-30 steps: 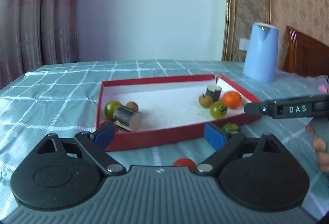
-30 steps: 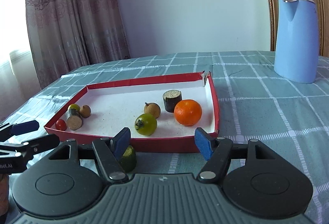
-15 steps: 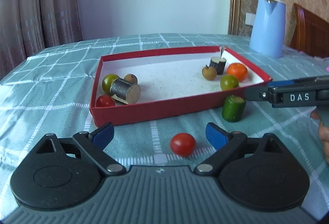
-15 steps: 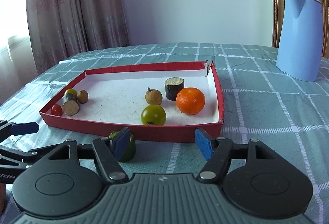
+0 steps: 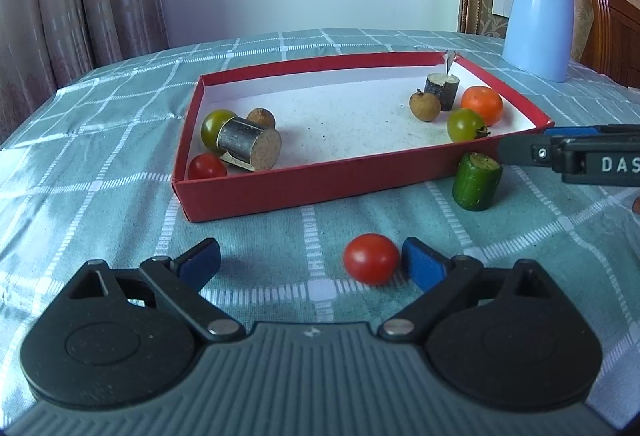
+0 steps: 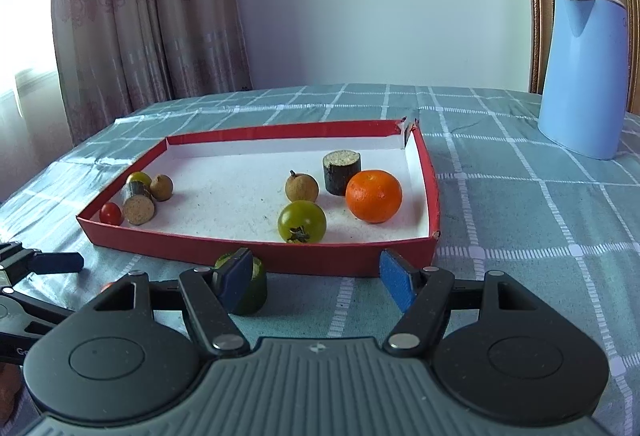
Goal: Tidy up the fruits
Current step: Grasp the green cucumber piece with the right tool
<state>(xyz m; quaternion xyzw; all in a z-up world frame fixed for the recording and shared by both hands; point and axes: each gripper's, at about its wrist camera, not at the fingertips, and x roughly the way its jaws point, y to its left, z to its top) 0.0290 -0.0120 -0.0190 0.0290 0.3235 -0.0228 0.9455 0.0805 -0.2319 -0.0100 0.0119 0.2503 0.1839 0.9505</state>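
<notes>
A red tray (image 5: 280, 191) (image 6: 256, 256) on the table holds an orange (image 6: 373, 195), green tomatoes (image 6: 302, 222), brown longans (image 6: 301, 187), dark cylinder pieces (image 6: 341, 171) and a small red tomato (image 5: 207, 166). A loose red cherry tomato (image 5: 371, 258) lies on the cloth between my left gripper's open fingers (image 5: 312, 262), close to the right pad. A green cucumber piece (image 5: 477, 180) (image 6: 256, 290) stands in front of the tray. My right gripper (image 6: 316, 278) is open, its left pad just in front of the cucumber piece.
A blue kettle (image 5: 538, 19) (image 6: 582, 73) stands at the back right. A wooden chair (image 5: 612, 31) is behind it. Curtains hang at the left. The table has a green checked cloth (image 5: 100, 187).
Both grippers have pulled back and up from the tray. The cherry tomato and cucumber piece now show in full in front of the tray.
</notes>
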